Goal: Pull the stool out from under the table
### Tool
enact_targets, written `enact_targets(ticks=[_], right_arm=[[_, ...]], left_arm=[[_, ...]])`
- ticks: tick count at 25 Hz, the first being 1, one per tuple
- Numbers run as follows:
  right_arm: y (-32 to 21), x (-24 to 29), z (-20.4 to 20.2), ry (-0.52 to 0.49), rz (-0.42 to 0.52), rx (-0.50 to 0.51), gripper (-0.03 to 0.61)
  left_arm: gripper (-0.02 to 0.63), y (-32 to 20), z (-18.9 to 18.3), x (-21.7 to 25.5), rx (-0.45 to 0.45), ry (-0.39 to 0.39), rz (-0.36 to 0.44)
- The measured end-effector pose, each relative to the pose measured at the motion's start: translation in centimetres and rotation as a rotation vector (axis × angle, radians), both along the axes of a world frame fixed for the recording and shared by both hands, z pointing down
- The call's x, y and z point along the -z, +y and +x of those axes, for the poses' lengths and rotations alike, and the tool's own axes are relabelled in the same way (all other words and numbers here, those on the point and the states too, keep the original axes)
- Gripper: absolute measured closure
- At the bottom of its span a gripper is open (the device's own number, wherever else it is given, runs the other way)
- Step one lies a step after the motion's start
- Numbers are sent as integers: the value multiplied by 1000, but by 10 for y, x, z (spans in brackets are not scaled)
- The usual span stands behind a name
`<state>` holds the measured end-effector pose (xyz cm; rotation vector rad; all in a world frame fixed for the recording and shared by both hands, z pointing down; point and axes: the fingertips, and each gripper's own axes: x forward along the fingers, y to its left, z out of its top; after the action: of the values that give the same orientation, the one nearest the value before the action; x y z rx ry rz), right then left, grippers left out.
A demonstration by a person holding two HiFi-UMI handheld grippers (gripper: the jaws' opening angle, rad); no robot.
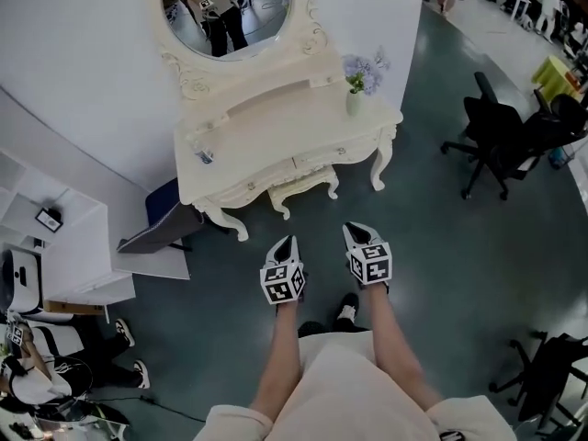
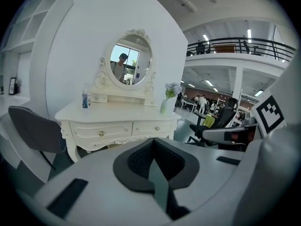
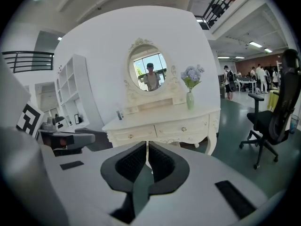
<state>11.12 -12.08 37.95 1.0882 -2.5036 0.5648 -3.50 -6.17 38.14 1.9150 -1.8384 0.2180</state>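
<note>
Hovering short of the stool (image 1: 304, 189) under the table (image 1: 276, 122), left gripper (image 1: 288, 241) and right gripper (image 1: 355, 229) are pinched shut, empty; unopened, they'd likely skid off its rim.

Desk (image 1: 285, 141) is a white carved vanity type, curvy legs, 2 drawers in front w/ round knobs. On top: small bottle (image 1: 204, 155) w/ blue label toward the left end, white vase (image 1: 355, 103) w/ pale purple flowers (image 1: 364, 72) at the right back corner, plus a low raised shelf (image 1: 276, 85) along the back, oval mirror (image 1: 228, 7) above it. Floor (image 1: 441, 255) is dark grey-green. Desk stands on it, matching stool (image 1: 303, 188) tucked under the front, black office chair (image 1: 496, 141) off to the right, grey chair (image 1: 165, 223) just beside the left end.
</note>
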Motion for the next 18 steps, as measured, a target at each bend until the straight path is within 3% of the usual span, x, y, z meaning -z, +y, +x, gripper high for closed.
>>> enact_targets(ticks=[5, 11, 18], right_arm=[[-16, -10, 11, 39, -7, 29, 531], [-48, -19, 15, 96, -4, 73, 531], [-90, -60, 8, 179, -69, 127, 531]], left_arm=[[598, -4, -17, -3, 22, -56, -13], [598, -8, -47, -25, 95, -56, -55], [598, -19, -97, -74, 178, -38, -143]])
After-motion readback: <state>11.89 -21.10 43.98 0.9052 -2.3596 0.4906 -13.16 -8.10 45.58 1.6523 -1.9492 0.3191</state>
